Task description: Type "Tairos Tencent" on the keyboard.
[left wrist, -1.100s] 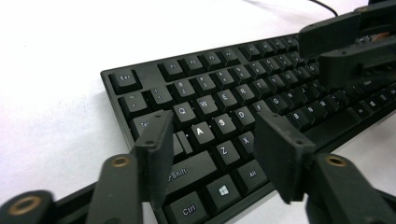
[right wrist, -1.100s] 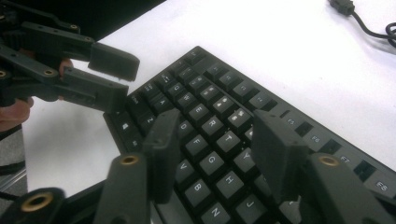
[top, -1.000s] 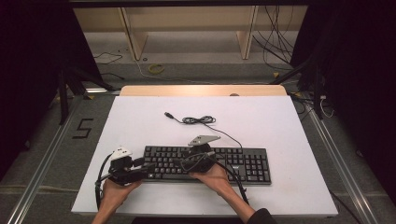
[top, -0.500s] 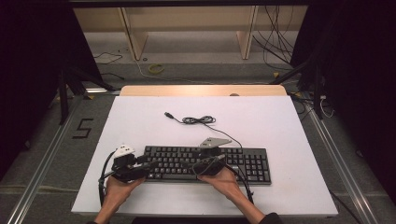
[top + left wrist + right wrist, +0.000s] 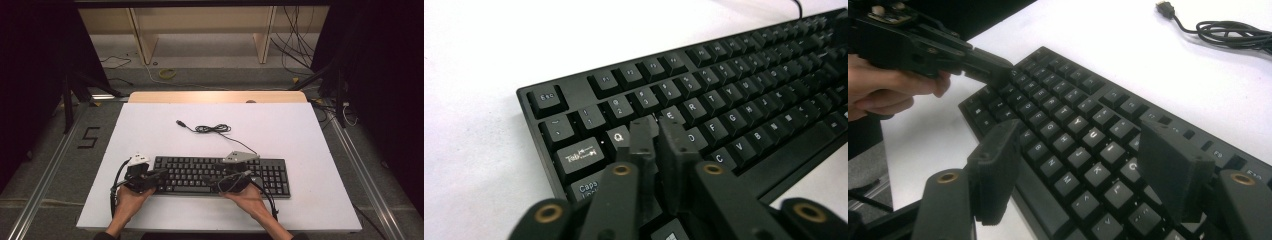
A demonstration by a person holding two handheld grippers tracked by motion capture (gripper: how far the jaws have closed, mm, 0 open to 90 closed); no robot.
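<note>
At lower left, my left gripper (image 5: 159, 174) has just clenched, nothing between its jaws, tips over the W key. The keyboard (image 5: 270, 175) lies across the lower centre. My right gripper (image 5: 246, 176), released, has been widening; pressing keys seems barely begun.

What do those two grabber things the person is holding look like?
Both are black. The left gripper has a white block on top, the right gripper a grey three-cornered plate. Each trails a black cable. Up close, the flat black jaws hang on arms with brass-coloured rivets.
</note>
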